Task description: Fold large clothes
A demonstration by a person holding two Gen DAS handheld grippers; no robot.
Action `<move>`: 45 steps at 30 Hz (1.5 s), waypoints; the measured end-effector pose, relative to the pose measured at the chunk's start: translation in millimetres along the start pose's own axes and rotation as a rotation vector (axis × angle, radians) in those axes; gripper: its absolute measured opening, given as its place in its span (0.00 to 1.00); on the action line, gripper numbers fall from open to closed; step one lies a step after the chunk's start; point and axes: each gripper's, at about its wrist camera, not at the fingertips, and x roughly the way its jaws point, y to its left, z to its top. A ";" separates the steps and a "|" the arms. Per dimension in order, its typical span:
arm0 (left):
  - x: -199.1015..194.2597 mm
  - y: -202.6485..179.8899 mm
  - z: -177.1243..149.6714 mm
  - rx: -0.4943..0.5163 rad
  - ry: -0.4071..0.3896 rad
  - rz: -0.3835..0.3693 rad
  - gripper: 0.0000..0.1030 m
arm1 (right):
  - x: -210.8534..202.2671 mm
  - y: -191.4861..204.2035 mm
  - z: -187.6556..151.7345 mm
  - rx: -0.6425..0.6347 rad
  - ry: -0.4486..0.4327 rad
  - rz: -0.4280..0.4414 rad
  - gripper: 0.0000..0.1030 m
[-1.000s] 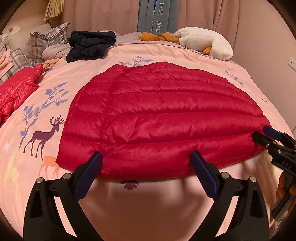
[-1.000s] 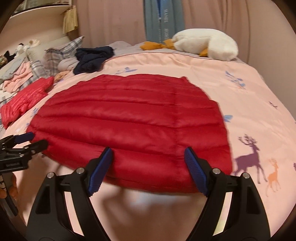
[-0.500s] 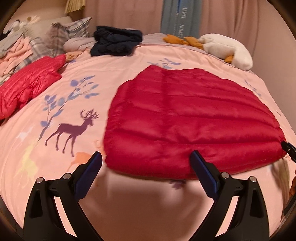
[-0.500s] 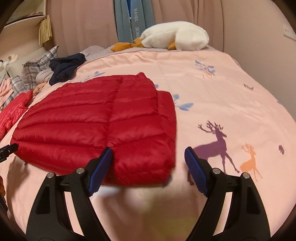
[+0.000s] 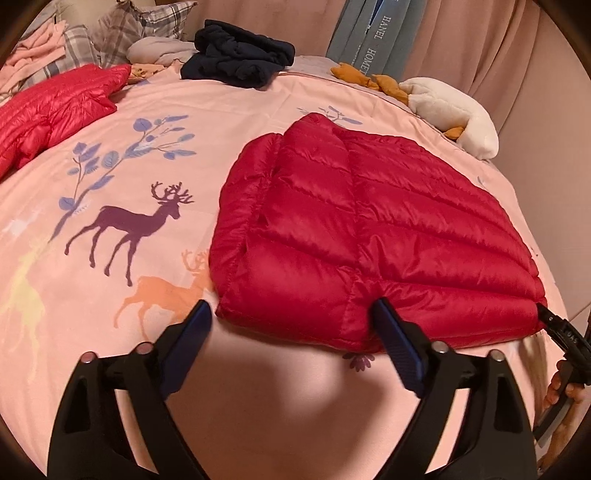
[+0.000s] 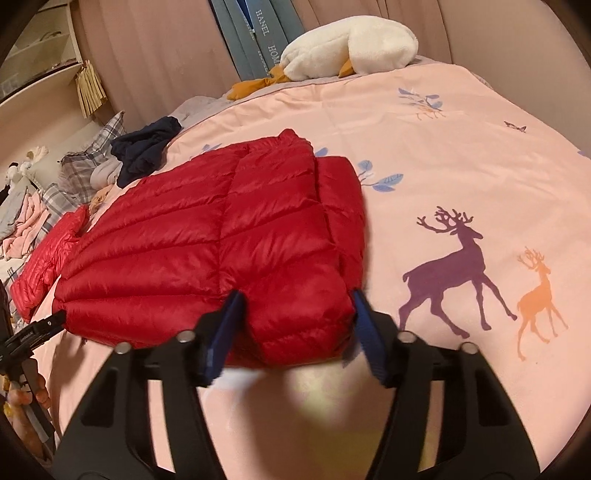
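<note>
A red quilted down jacket point(image 5: 369, 229) lies folded flat on the pink deer-print bedspread point(image 5: 110, 295). My left gripper point(image 5: 291, 328) is at the jacket's near left corner. Its jaws are closing, with the corner's hem between them and a gap on the left side. My right gripper point(image 6: 297, 317) is at the near right corner of the jacket point(image 6: 221, 240). Its jaws are closing too, with that corner filling the space between the blue pads point(image 6: 227, 325). Each gripper shows at the edge of the other's view, the right gripper point(image 5: 554, 325) and the left gripper point(image 6: 40, 326).
A second red jacket point(image 5: 55, 107) lies at the far left of the bed. A navy garment point(image 5: 236, 59), plaid pillows point(image 5: 147, 22) and a white plush goose point(image 6: 347, 44) sit along the far side. Curtains hang behind. The bedspread's near edge runs under both grippers.
Both grippers slid outward along the jacket's near edge, from its middle to its two corners, and rolled a little. The right jaws have narrowed clearly, the left ones slightly.
</note>
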 end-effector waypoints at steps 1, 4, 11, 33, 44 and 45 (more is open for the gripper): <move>-0.1 -1.5 -0.3 0.007 -0.001 0.000 0.78 | -1.2 0.9 0.3 -0.006 -0.006 -0.005 0.48; -2.7 -6.9 0.3 0.033 -0.015 0.012 0.67 | -6.4 2.5 2.7 -0.012 -0.030 -0.009 0.31; -9.7 -7.3 14.6 0.036 -0.041 0.015 0.50 | -17.4 10.6 18.6 -0.009 -0.078 0.010 0.15; -36.5 -17.4 13.3 0.076 -0.103 0.081 0.70 | -46.1 24.3 28.6 -0.035 -0.145 -0.018 0.48; -22.9 -66.7 11.4 0.213 -0.106 0.056 0.73 | -5.6 72.2 13.7 -0.170 -0.020 -0.011 0.58; -13.8 -69.5 9.7 0.227 -0.078 0.070 0.73 | -0.2 71.5 11.0 -0.169 0.006 -0.016 0.58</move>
